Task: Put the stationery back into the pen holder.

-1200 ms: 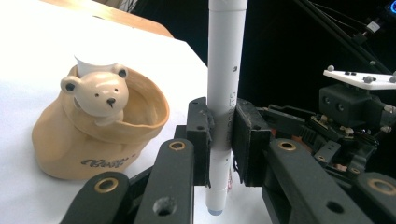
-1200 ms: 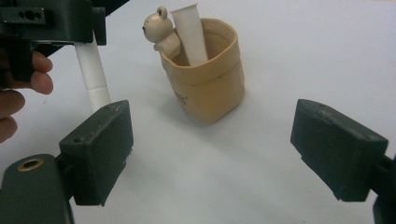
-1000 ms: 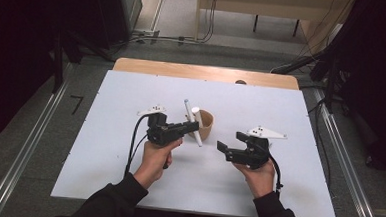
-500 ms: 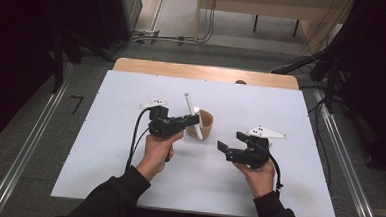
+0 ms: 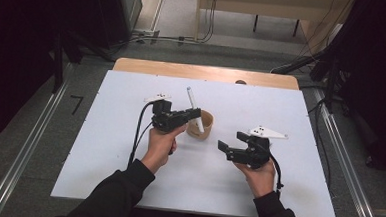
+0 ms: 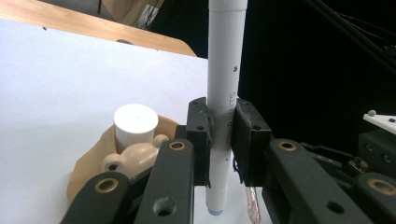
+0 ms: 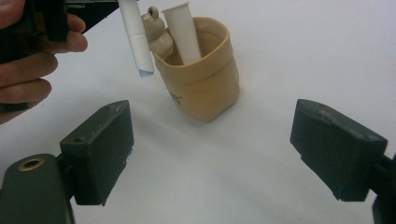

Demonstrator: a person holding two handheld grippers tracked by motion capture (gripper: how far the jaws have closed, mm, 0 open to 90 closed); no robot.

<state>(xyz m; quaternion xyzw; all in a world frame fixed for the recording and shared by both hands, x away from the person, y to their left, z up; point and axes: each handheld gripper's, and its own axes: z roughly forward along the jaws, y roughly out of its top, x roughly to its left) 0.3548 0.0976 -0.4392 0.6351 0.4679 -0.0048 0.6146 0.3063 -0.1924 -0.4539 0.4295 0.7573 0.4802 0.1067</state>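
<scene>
Gripping an upright pen point(image 6: 226, 84), the left gripper point(image 5: 193, 113) holds it just beside, perhaps above, the pouch point(image 7: 204, 77); right gripper point(image 7: 224, 154) gapes, idle.

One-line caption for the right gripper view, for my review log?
Open right tool faces a tan soft pouch holding a white tube, while the left tool's white cylindrical marker hangs beside its rim.

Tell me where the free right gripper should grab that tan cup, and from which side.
Probably the tan cup by its lower body, from its own open side, the right gripper jaws straddling it. The rim is crowded: a white tube stands inside, and the left gripper holds a white pen there.
</scene>
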